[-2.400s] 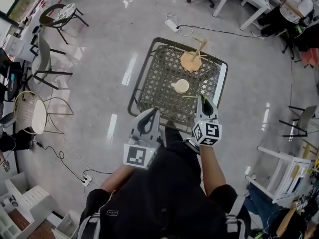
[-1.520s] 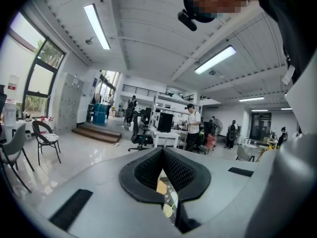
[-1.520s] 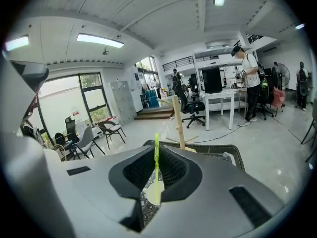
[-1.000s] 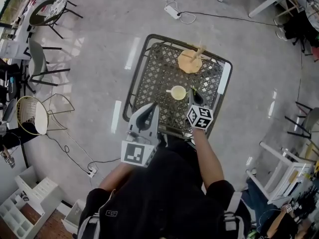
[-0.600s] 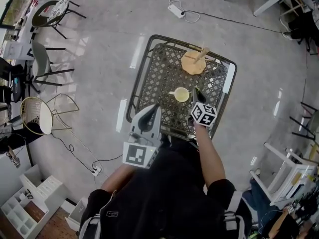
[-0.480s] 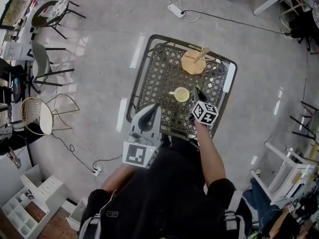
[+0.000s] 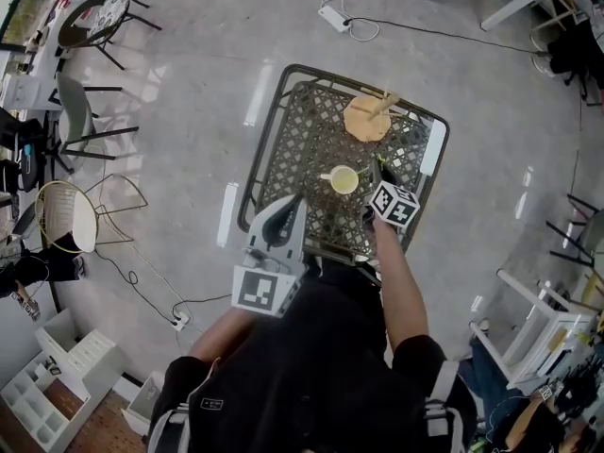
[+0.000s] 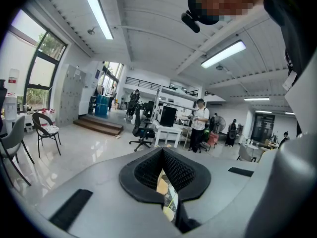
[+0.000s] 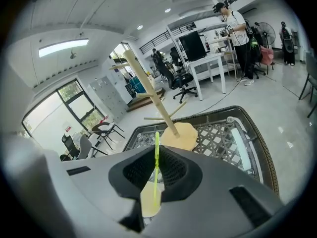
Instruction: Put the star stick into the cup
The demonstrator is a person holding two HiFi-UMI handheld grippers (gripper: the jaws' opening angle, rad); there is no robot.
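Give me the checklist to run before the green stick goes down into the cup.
1. Grip: ok. The right tongs are shut on the star stick, which stands roughly upright between the pads.
2. Cup upright, mouth open: ok.
3. Stick's lower end over the cup mouth: cannot tell. The right gripper view shows the cup behind the stick, but the tip is hidden.
4. Wooden stand out of the way: ok. It stands beyond the cup, apart from it.
5. Left tongs clear: ok. They are shut, empty, and at the table's near edge.
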